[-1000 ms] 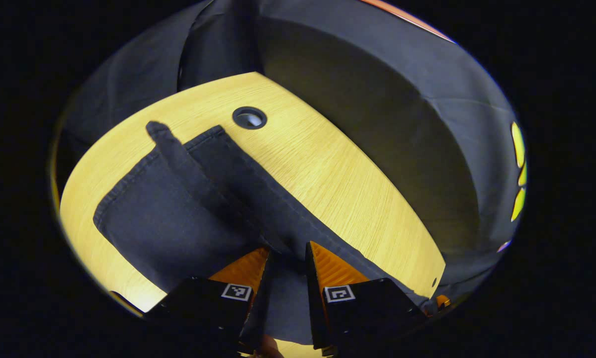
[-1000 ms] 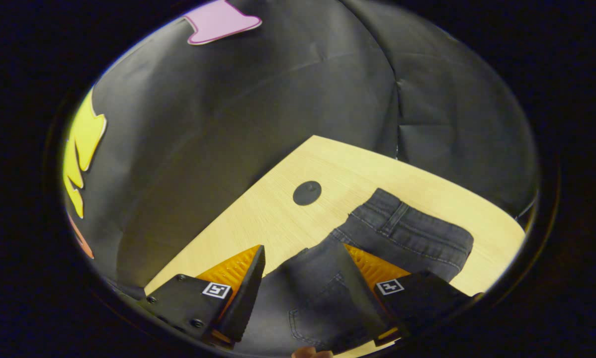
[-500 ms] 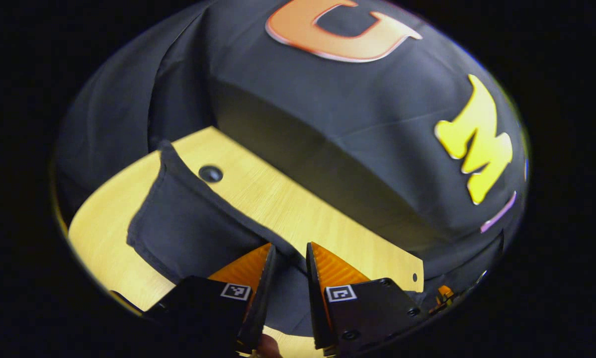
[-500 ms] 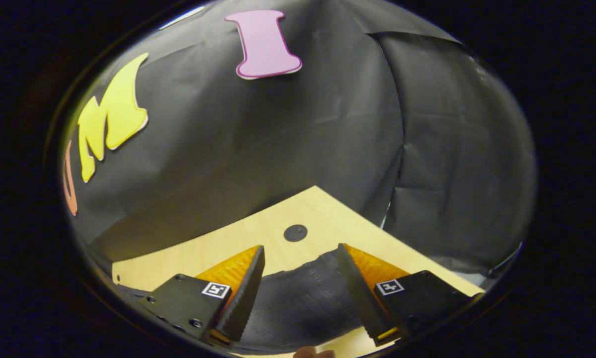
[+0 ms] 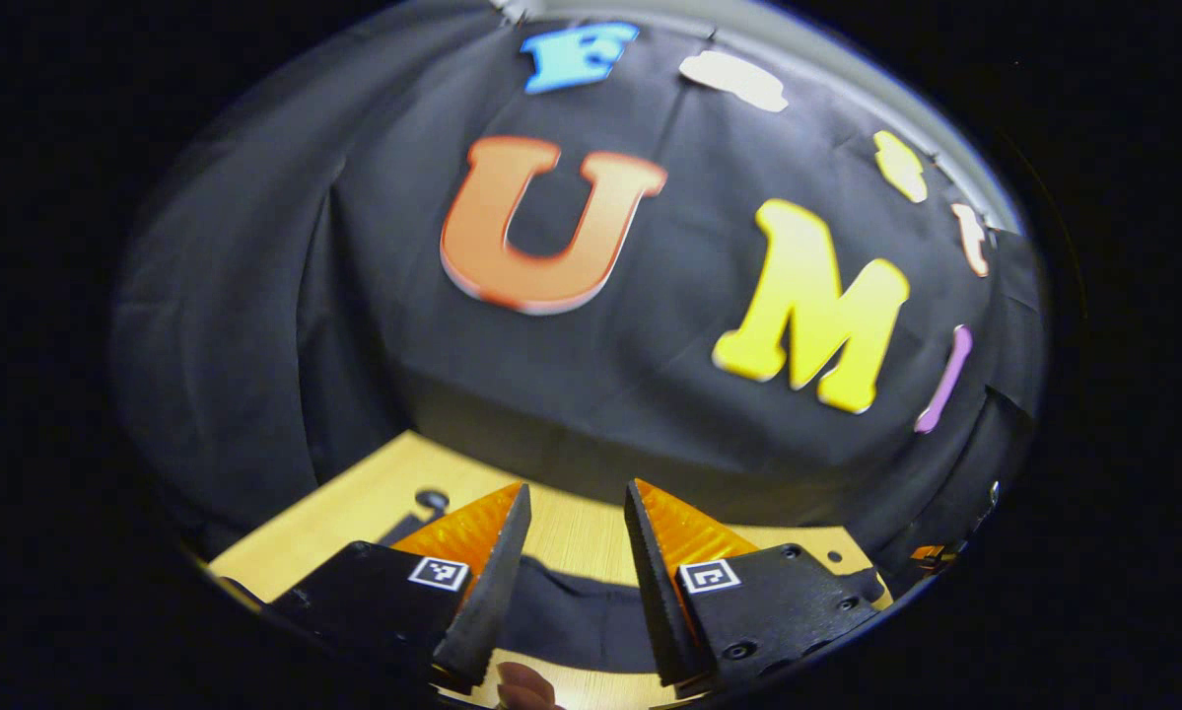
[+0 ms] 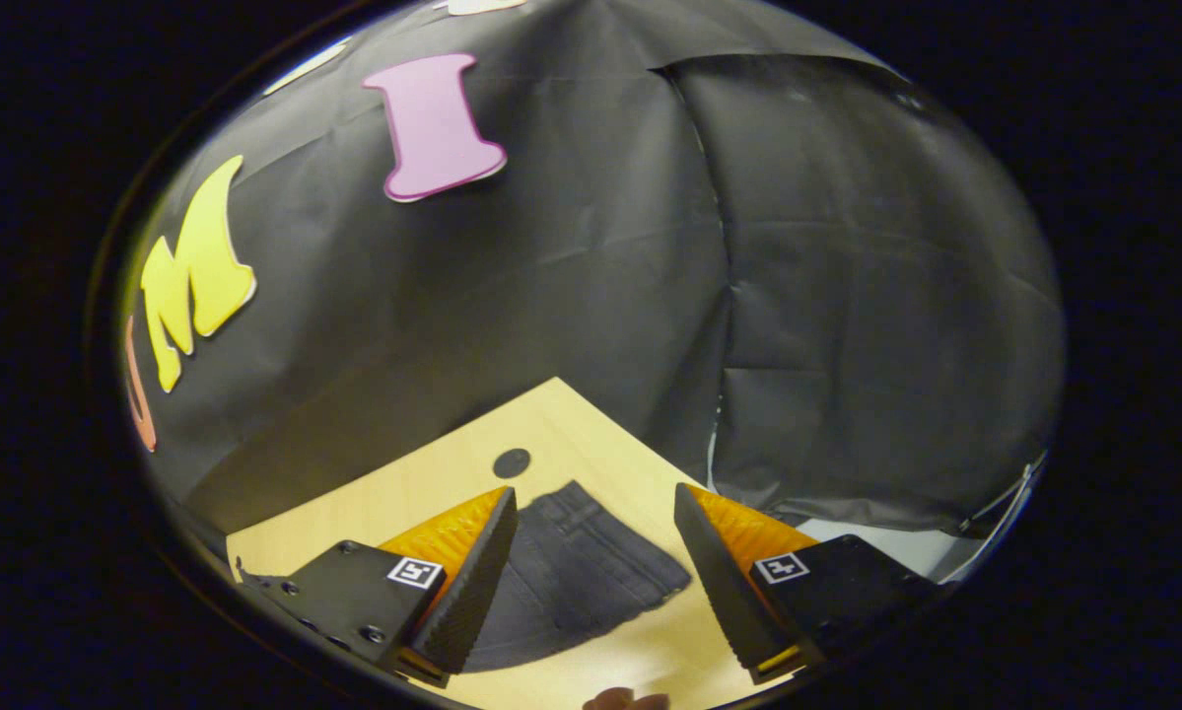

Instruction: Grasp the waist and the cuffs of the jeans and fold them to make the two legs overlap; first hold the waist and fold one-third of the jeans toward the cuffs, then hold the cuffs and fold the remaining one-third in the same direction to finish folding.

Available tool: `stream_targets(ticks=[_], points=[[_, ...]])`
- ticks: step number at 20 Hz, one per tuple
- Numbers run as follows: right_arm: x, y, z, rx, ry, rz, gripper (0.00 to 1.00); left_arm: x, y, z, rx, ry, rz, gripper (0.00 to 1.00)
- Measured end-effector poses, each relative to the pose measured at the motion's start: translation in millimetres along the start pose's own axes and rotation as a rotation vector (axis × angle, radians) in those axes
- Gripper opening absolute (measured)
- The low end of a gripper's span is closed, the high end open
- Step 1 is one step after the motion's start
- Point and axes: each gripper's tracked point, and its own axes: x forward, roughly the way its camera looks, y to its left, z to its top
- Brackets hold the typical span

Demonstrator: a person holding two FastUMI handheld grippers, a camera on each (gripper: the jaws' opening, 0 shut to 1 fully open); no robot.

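Now both grippers, left [image 5: 573, 567] and right [image 6: 595, 572], gaping empty above jeans [image 6: 571, 582] on table [image 6: 433, 473]. Risk: re-gripping one layer only, skewing legs' overlap.

The left gripper [image 5: 577, 532] is raised and its jaws stand apart, with nothing between them. The right gripper [image 6: 595, 537] is also raised, its jaws spread wider (they hold nothing). A fingertip [image 5: 523, 684] shows at the bottom edge, below the left gripper.
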Motion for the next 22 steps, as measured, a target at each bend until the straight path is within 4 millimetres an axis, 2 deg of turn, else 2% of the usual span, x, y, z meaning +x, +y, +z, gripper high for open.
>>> stream_targets(ticks=[1, 3, 4, 5, 7, 8, 9, 10, 11, 12, 13, 14, 15, 18, 20, 22], points=[[5, -9, -7, 0.008, 0.031, -0.009, 0.93, -15, -8, 7, 0.039, -0.036, 0.004, 0.67], [14, -28, -26, 0.036, 0.088, -0.022, 0.93, -37, -12, -15, 0.125, 0.018, 0.07, 0.77], [17, -33, -38, 0.064, 0.128, -0.02, 0.98, -52, -9, -15, 0.176, 0.0, 0.114, 0.8], [19, -33, -50, 0.101, 0.167, -0.015, 0.94, -65, -17, -5, 0.216, -0.044, 0.123, 0.83], [26, -30, -71, 0.158, 0.223, -0.004, 0.94, -80, -38, 5, 0.235, -0.081, 0.115, 0.83], [30, -25, -77, 0.188, 0.242, 0.012, 0.94, -87, -45, 7, 0.233, -0.074, 0.117, 0.94], [32, -20, -86, 0.218, 0.265, 0.026, 0.99, -101, -51, 11, 0.22, -0.08, 0.107, 0.95], [36, -17, -92, 0.241, 0.281, 0.033, 0.99, -113, -60, 18, 0.212, -0.095, 0.088, 0.84], [37, -18, -98, 0.254, 0.295, 0.029, 0.99, -132, -67, 23, 0.201, -0.104, 0.078, 0.84], [36, -18, -96, 0.269, 0.29, 0.036, 0.94, -146, -76, 26, 0.184, -0.11, 0.06, 0.97], [36, -16, -95, 0.286, 0.286, 0.035, 0.94, -157, -86, 26, 0.162, -0.105, 0.043, 0.87], [33, -17, -92, 0.294, 0.279, 0.037, 0.98, -164, -94, 26, 0.15, -0.099, 0.028, 0.87], [34, -21, -94, 0.278, 0.281, 0.013, 0.94, -167, -101, 21, 0.143, -0.088, 0.02, 0.97], [38, -32, -98, 0.254, 0.291, -0.009, 0.65, -178, -117, 16, 0.131, -0.07, -0.019, 0.98], [38, -33, -101, 0.271, 0.316, 0.016, 0.57, -185, -128, 17, 0.132, -0.073, -0.053, 0.98], [32, -33, -93, 0.293, 0.315, 0.034, 0.35, -185, -130, 14, 0.156, -0.069, -0.073, 0.98]])
